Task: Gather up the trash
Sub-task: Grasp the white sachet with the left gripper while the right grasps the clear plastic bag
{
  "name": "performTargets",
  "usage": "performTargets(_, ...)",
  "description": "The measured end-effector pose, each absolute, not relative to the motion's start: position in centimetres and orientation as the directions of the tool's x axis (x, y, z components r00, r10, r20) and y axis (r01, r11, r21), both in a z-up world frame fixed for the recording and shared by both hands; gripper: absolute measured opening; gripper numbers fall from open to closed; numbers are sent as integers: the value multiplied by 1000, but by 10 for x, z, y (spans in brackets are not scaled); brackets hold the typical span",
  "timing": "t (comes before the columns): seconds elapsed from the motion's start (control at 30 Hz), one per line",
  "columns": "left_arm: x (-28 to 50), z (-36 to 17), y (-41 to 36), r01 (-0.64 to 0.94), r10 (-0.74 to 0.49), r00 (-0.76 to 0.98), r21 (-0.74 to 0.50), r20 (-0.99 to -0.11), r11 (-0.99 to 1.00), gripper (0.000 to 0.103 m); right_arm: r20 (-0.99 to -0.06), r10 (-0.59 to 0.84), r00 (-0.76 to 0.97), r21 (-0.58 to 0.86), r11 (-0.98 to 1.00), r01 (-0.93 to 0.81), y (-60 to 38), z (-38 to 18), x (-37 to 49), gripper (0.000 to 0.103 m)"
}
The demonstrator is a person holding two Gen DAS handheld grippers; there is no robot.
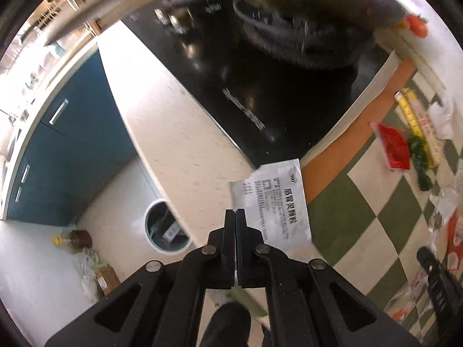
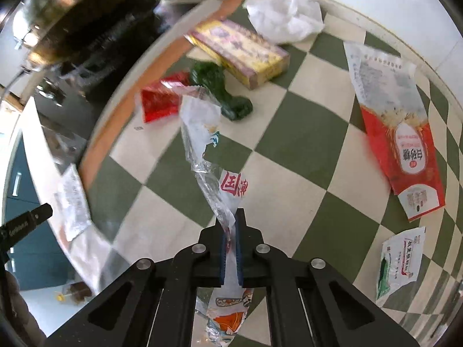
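Note:
My left gripper [image 1: 235,211] is shut on the edge of a silver medicine sachet [image 1: 275,199] with black print, held over the counter edge; the sachet also shows blurred in the right wrist view [image 2: 72,202]. A white trash bin [image 1: 165,227] stands on the floor below, to the left. My right gripper [image 2: 235,212] is shut on a clear crinkled plastic wrapper [image 2: 202,133] with red print, lifted above the checkered cloth [image 2: 289,150]. Other trash on the cloth: red packet [image 2: 159,99], green wrapper [image 2: 222,89], yellow box [image 2: 240,50], red-and-white bag [image 2: 405,133], white-green sachet [image 2: 399,263], crumpled white tissue [image 2: 286,14].
A black cooktop [image 1: 246,86] with a wok [image 1: 303,29] lies beyond the sachet. Blue cabinets [image 1: 72,144] line the far side of the floor. A bottle and bags [image 1: 84,248] lie on the floor by the bin. The left gripper's body [image 2: 26,222] shows at the right view's left edge.

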State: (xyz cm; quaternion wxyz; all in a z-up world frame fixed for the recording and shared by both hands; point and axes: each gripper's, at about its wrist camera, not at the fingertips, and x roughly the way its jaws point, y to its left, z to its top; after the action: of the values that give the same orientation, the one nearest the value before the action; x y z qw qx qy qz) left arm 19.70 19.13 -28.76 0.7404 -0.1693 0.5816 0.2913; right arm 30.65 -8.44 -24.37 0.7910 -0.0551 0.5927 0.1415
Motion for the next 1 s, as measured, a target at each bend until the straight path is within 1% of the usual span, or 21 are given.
performTargets(0.17,157,-249,212,-653,260,227,51,-939,755,0,-933,250,258,161,933,-322,-70,-214,287,5)
performTargets(0.23,142,-240,220,-671,246,249,17,-937,741,0,-926,272,261,176,924,-338,-56,-206,277,5)
performTargets(0.27,139,-238,224,-674,217,267,-21,-939,739,0,-924,282,260,183,920,-347,-52,-200,271,5)
performTargets(0.3,132,-242,233,-674,142,303,-107,-943,731,0,-922,282,264,180,919,-352,-48,-196,261,5)
performTargets(0.4,132,-265,242,-677,-21,353,-271,-935,685,1,-923,252,290,143,926,-349,-43,-198,256,5)
performTargets(0.43,137,-280,244,-669,-97,365,-333,-926,664,4,-926,240,290,137,932,-334,-44,-202,256,5)
performTargets(0.5,151,-300,239,-663,-186,352,-384,-917,643,12,-933,217,288,126,945,-303,-45,-215,267,5)
performTargets(0.53,164,-313,234,-652,-227,345,-406,-911,640,20,-935,204,290,121,952,-282,-50,-219,270,5)
performTargets(0.57,170,-318,231,-647,-236,339,-408,-911,644,27,-936,196,293,117,956,-268,-54,-223,274,5)
performTargets(0.67,194,-331,214,-617,-231,292,-368,-928,696,31,-935,175,307,102,966,-239,-65,-231,283,5)
performTargets(0.7,198,-330,210,-609,-211,282,-344,-936,714,35,-935,172,311,101,967,-232,-69,-232,286,5)
performTargets(0.73,205,-327,206,-598,-176,280,-315,-944,737,57,-934,170,315,101,969,-226,-73,-232,288,5)
performTargets(0.77,208,-327,204,-596,-152,257,-281,-954,752,73,-932,170,321,103,971,-215,-78,-232,290,5)
performTargets(0.83,216,-331,199,-600,-86,216,-201,-973,774,75,-932,167,323,108,975,-195,-86,-235,295,5)
performTargets(0.93,223,-332,191,-592,-28,207,-148,-978,793,75,-936,161,314,112,979,-168,-97,-242,303,5)
performTargets(0.97,225,-332,188,-586,-17,211,-140,-977,798,69,-937,158,311,113,981,-158,-101,-245,307,5)
performTargets(1.0,229,-331,182,-575,18,213,-110,-977,811,59,-940,155,305,114,982,-149,-104,-250,310,5)
